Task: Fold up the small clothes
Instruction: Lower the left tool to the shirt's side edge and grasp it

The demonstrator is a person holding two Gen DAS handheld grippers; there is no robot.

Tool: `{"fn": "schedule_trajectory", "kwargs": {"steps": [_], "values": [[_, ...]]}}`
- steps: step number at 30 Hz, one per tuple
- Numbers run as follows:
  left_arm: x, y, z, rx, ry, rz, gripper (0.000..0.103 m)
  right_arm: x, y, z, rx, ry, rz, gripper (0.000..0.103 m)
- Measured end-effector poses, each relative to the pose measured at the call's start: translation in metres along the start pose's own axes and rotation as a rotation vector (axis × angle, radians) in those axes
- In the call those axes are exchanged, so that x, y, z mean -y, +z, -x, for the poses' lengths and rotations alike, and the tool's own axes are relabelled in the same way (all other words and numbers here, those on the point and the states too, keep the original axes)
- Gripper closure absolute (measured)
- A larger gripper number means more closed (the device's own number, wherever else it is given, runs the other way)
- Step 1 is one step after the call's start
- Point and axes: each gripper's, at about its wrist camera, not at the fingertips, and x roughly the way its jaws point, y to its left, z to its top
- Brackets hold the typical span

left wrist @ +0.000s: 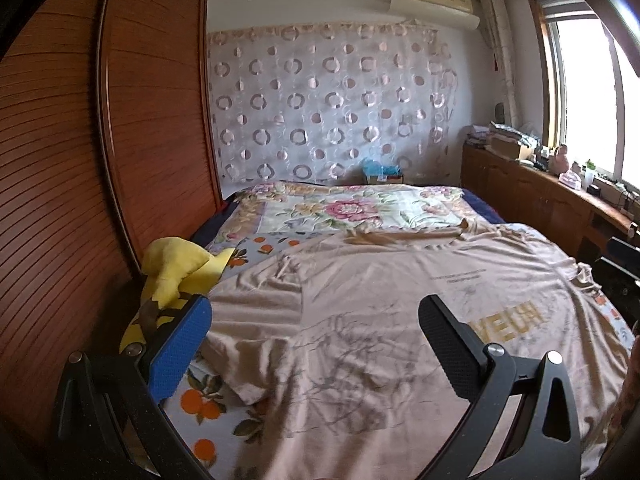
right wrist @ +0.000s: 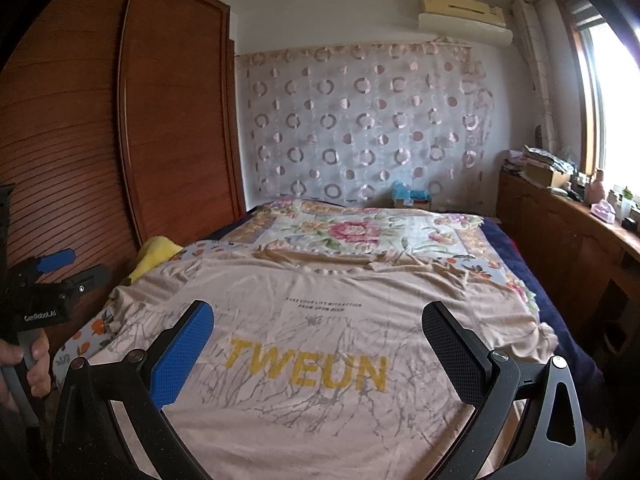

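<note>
A beige T-shirt point(right wrist: 320, 344) with yellow "TWEUN" lettering and grey branch print lies spread flat on the bed, front side up, collar toward the far end. In the left wrist view the same T-shirt point(left wrist: 360, 320) fills the near bed, its left sleeve lying by my blue pad. My left gripper point(left wrist: 316, 340) hovers open above the shirt's left part, nothing between its fingers. My right gripper point(right wrist: 320, 352) stands open above the lettering, holding nothing. The left gripper point(right wrist: 60, 272) also shows at the left edge of the right wrist view, held by a hand.
A yellow cloth point(left wrist: 176, 272) lies bunched at the bed's left edge against the wooden wardrobe point(left wrist: 152, 120). A floral quilt point(left wrist: 352, 208) covers the far bed. An orange-print sheet point(left wrist: 204, 404) lies under the shirt. A wooden sideboard point(right wrist: 568, 232) with clutter runs along the right under the window.
</note>
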Motion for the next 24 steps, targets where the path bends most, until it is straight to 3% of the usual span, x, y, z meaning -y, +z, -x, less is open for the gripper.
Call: {"fn": "schedule_trajectory", "kwargs": {"steps": [14,24], "values": [[-0.037,-0.01,-0.049,-0.097,0.038,-0.052,0.0,0.004,0.02,-0.038,-0.071,0.104,0.077,0.0],[-0.085,-0.01,-0.097,-0.209,0.019,0.028,0.0,0.021,0.037,-0.072,-0.165,0.175,0.122,0.0]]}}
